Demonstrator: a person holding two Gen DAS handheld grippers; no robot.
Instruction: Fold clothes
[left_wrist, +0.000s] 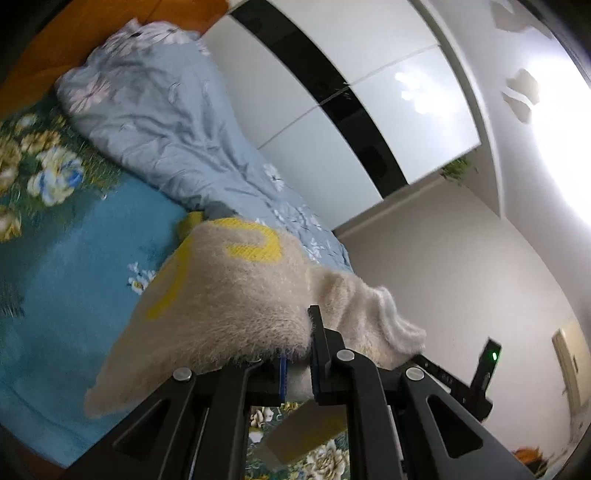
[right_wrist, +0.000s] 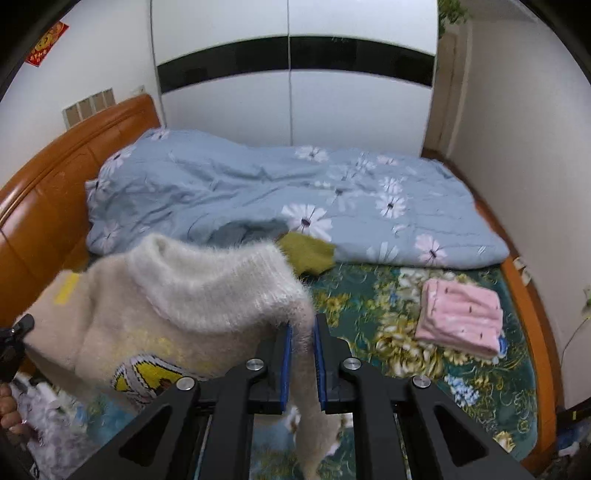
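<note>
black right tongs (right_wrist: 302, 360), blue pads, clenched on a thin fold of the sweater (right_wrist: 177, 310): cream, fuzzy, yellow print, white collar uppermost. left tongs (left_wrist: 295, 354), likewise clenched on the same sweater at another edge, one finger buried in the nap. sweater: held between the two, off the bed (right_wrist: 369, 306), body sagging between the grips, a tail hanging below the right tongs. also on the bed: blue quilt (right_wrist: 258, 192) along the far side, olive cloth (right_wrist: 310, 254) at its edge, pink folded stack (right_wrist: 461, 317) to the right. pose: right tongs pitched steeply down at the bed; left tongs nearer level and rolled, so its view is tilted; a hand (right_wrist: 9, 410) shows at the right view's left edge. step, judged: spreading the sweater before laying it flat. advice: draw the grips apart until the fabric is taut, level both, lower onto the bare floral patch clear of the pink stack.
</note>
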